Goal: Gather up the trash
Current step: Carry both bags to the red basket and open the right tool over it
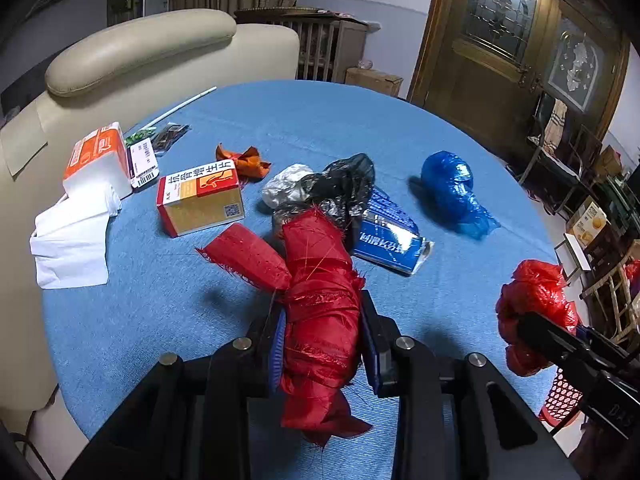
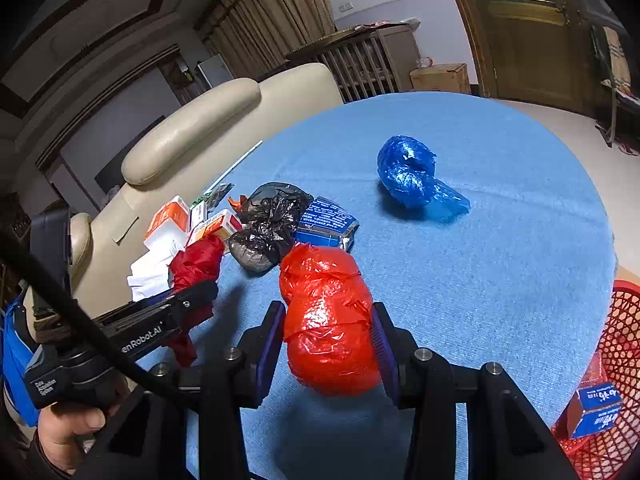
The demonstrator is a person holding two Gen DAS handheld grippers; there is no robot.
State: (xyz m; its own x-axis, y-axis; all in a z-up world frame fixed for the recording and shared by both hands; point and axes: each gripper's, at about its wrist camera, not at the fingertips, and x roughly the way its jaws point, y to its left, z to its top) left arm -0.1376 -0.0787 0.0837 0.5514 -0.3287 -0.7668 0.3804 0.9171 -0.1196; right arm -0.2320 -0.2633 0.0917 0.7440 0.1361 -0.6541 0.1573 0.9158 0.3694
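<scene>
My left gripper [image 1: 322, 312] is shut on a wad of red frayed fabric [image 1: 320, 300] and holds it just above the blue table [image 1: 160, 320]. My right gripper [image 2: 330, 316] is shut on a crumpled red plastic bag [image 2: 328, 320], which also shows in the left wrist view [image 1: 532, 304]. Loose on the table lie a blue plastic bag [image 2: 412, 176], a black plastic bag [image 2: 272, 224], a blue foil packet [image 2: 326, 222], a white wad [image 1: 286, 184] and an orange wrapper [image 1: 242, 160]. A red mesh basket [image 2: 612, 360] stands at the table's right edge, holding a blue-and-red box [image 2: 594, 410].
A red-and-gold medicine box [image 1: 200, 200], an orange tissue pack [image 1: 98, 160] with white tissues [image 1: 72, 244], small packets and a white stick [image 1: 180, 106] sit at the table's left. A beige sofa [image 1: 140, 52] backs the table. A wooden door [image 1: 500, 40] is far right.
</scene>
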